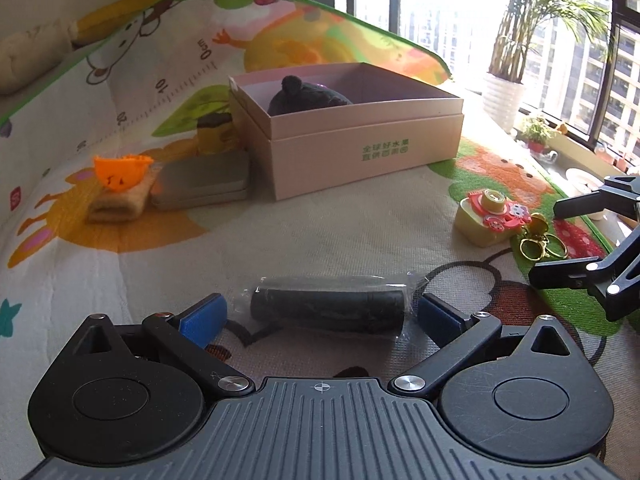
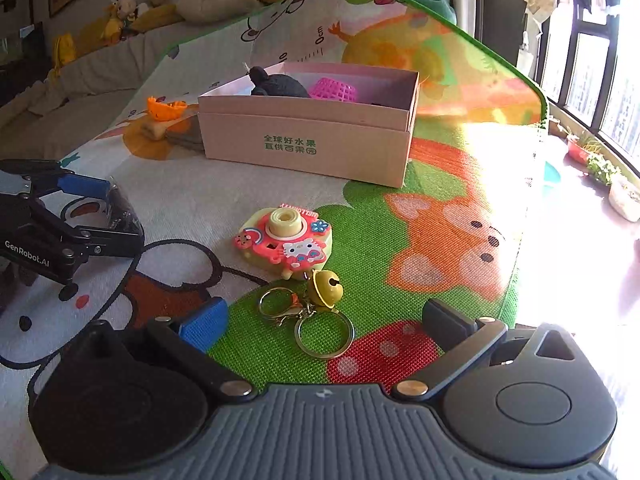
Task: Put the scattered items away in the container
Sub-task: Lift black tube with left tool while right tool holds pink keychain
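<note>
**Both grippers wide open over the play mat, items still scattered**

Left gripper (image 1: pixel 322 314) hovered low over the cartoon play mat (image 1: pixel 340 216), jaws spread wide. A black cylinder in clear plastic wrap (image 1: pixel 326 308) lay on the mat between the blue pads, lengthwise across the gap. Right pad sat just beside the cylinder's right end, left pad a little apart from the wrap; contact unclear, nothing visibly clamped or lifted.

Right gripper (image 2: pixel 322 322) also stood fully open, nothing held. Between its fingers on the green part of the mat lay a keyring with a yellow bell (image 2: pixel 316 308), pads well clear of it on both sides. Just beyond the bell, touching or almost touching it, sat a pink and yellow toy camera (image 2: pixel 286 240).

Pink cardboard box (image 1: pixel 348 136) with green print on its side stood farther back, mid-mat, open top. Inside: a black plush item (image 1: pixel 308 98) and, seen from the right wrist, a pink plastic basket (image 2: pixel 334 89).

Left of the box: a grey flat tin (image 1: pixel 202 184) against the box side, a folded tan cloth (image 1: pixel 120 200) beside it with an orange plastic toy (image 1: pixel 120 174) on top, and a yellow block with a dark top (image 1: pixel 214 132) behind the tin. All outside the box.

Potted palm (image 1: pixel 508 60) stood by the window, far right.
</note>
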`<state>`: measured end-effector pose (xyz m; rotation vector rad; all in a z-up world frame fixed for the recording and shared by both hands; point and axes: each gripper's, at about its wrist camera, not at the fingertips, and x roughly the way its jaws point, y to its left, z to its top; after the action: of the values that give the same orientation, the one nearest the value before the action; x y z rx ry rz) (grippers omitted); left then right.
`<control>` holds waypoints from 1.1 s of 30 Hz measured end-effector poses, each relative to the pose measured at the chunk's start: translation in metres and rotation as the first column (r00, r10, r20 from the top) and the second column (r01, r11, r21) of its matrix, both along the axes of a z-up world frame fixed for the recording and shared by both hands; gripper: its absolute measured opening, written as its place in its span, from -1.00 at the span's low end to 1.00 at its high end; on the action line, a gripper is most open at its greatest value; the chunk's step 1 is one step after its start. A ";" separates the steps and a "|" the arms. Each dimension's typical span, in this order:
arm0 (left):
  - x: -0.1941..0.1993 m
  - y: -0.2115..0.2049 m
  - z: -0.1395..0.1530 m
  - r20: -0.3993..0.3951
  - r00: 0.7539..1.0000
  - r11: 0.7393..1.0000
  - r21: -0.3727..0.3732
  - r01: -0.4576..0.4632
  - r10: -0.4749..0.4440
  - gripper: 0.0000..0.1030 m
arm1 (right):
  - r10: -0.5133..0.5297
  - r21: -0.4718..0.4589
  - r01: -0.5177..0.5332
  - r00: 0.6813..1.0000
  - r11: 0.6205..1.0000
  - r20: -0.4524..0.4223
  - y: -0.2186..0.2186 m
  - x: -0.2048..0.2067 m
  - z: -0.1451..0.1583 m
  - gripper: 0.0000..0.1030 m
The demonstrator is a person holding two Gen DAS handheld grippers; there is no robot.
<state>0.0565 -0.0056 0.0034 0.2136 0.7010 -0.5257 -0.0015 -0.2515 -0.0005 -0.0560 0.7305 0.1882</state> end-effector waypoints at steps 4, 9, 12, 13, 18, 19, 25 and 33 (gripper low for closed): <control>-0.013 -0.006 0.000 -0.007 0.999 0.999 0.000 0.050 -0.050 1.00 | 0.000 0.000 0.000 1.000 1.000 0.000 0.000 -0.001 0.000 1.00; -0.042 -0.016 0.002 -0.017 0.995 0.994 -0.031 0.103 -0.103 1.00 | 0.000 0.000 0.000 1.000 1.000 0.000 -0.001 -0.001 0.001 1.00; -0.052 -0.023 0.002 -0.026 0.996 0.996 -0.049 0.081 -0.082 1.00 | 0.000 0.000 0.000 1.000 1.000 0.000 -0.001 -0.001 0.001 1.00; -0.053 -0.026 0.002 -0.024 0.998 0.998 -0.045 0.051 -0.052 1.00 | 0.000 0.000 0.000 1.000 1.000 0.000 -0.001 -0.001 0.001 1.00; -0.055 -0.040 0.001 0.002 0.995 0.995 -0.017 -0.101 0.101 1.00 | 0.001 0.004 -0.001 1.000 1.000 -0.005 -0.001 -0.001 0.001 1.00; -0.056 -0.041 0.001 0.004 0.991 0.991 -0.008 -0.131 0.131 1.00 | 0.003 0.007 -0.003 1.000 1.000 -0.009 -0.002 0.000 0.000 1.00; -0.059 -0.025 0.001 0.011 0.960 0.960 -0.015 -0.279 0.279 1.00 | 0.018 0.005 -0.018 1.000 1.000 -0.023 -0.002 0.000 0.001 1.00; -0.062 -0.025 0.001 0.018 0.960 0.959 -0.032 -0.280 0.281 1.00 | -0.062 0.146 0.054 0.997 0.988 0.053 -0.004 0.008 0.033 0.99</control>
<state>-0.0055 -0.0301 0.0041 0.0894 0.6879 -0.2613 0.0064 -0.2551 0.0321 0.0972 0.6590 0.1828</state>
